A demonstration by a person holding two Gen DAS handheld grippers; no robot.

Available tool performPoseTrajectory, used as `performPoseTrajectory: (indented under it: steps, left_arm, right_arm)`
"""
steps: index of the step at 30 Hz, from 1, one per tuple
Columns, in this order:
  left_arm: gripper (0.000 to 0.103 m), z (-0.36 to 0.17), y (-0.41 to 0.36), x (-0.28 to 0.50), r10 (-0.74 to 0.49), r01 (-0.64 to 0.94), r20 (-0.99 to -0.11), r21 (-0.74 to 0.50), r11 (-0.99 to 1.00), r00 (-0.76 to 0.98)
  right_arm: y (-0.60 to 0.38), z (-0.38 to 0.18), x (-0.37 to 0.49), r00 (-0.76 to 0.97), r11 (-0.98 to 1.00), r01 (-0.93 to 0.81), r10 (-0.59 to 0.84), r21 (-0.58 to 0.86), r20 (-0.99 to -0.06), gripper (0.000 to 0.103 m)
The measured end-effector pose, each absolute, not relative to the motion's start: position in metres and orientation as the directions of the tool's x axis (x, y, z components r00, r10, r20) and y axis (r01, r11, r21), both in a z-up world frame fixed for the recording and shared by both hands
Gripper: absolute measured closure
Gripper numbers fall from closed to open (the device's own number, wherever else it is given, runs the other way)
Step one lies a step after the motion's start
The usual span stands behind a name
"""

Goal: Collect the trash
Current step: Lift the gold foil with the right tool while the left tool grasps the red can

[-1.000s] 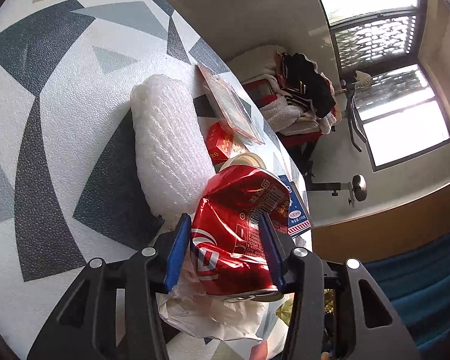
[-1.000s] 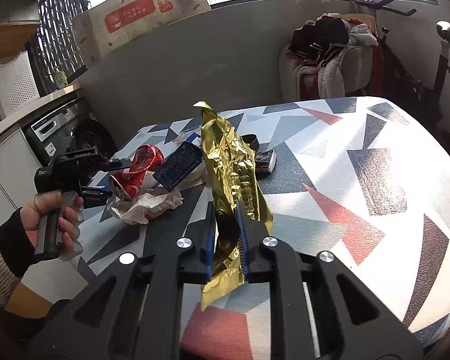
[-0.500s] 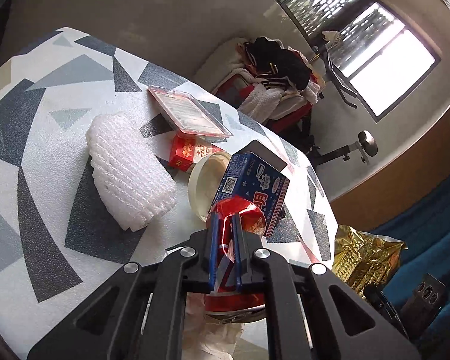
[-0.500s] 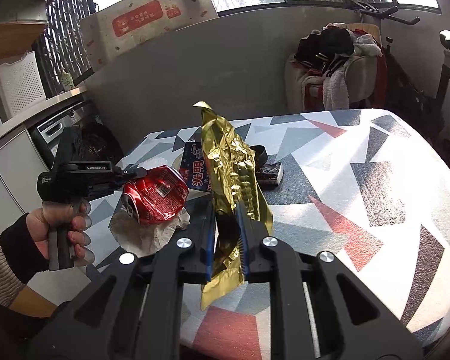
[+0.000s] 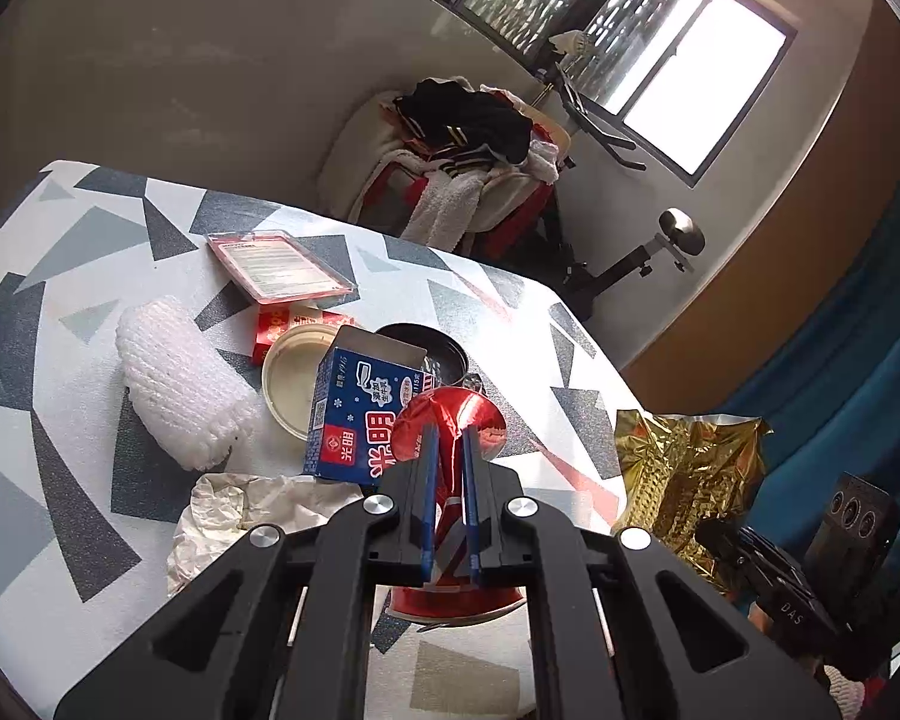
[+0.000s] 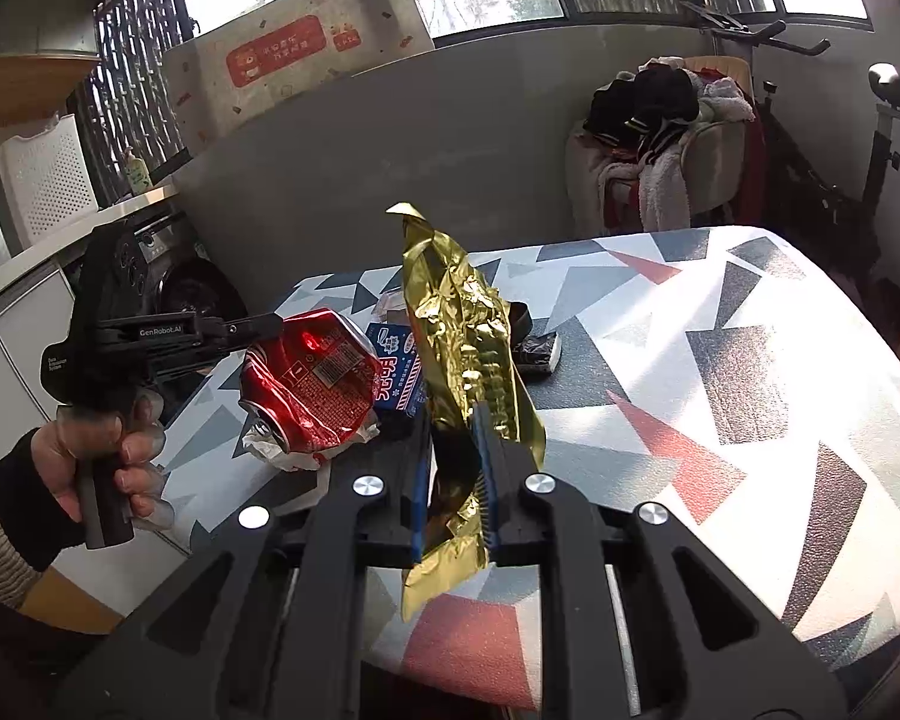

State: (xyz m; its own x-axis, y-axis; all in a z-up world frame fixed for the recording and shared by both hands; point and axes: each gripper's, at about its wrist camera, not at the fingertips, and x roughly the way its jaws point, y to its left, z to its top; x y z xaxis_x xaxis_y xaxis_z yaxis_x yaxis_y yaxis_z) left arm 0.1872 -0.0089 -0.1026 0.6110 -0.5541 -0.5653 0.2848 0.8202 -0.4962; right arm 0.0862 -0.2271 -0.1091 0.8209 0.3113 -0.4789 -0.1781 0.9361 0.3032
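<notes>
I'm working over a table [image 5: 60, 372] with a white cloth patterned in grey and red triangles, in a room with barred windows. My left gripper [image 5: 448, 438] is clamped on a crushed red can [image 5: 450, 414], its blue fingers pinching the flattened metal, and the can is lifted clear of the cloth, as the right view shows [image 6: 309, 381]. My right gripper [image 6: 455, 414] is clenched on a gold wrapper [image 6: 462, 336], which stands upright between the fingers above the table's near edge. Under the can lies a crumpled paper [image 5: 240, 504]. Just past it stands a blue carton [image 5: 360, 414], with a cream lid [image 5: 291, 378] beside it and a white foam roll [image 5: 174, 378] to the left. Further back are a red packet [image 5: 282, 321] and a clear tray [image 5: 276, 267], partly over the packet. Beyond the table, a chair [image 5: 450, 162] heaped with clothes stands against the wall
</notes>
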Motion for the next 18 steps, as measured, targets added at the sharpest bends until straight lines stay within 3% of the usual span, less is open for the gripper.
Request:
performPoseTrajectory:
  steps: [9,18]
  left_arm:
    - [0.095,-0.109,-0.009,0.142,-0.571,0.267,-0.572,-0.529,0.805,0.589]
    - [0.095,-0.101,-0.025,0.086,-0.550,0.316,-0.592,-0.457,0.831,0.589]
  right_arm:
    - [-0.225,-0.101,0.074,0.826,0.929,-0.191,0.326,0.316,-0.459,0.086]
    - [-0.225,-0.098,0.053,0.823,0.914,-0.198,0.352,0.356,-0.447,0.086]
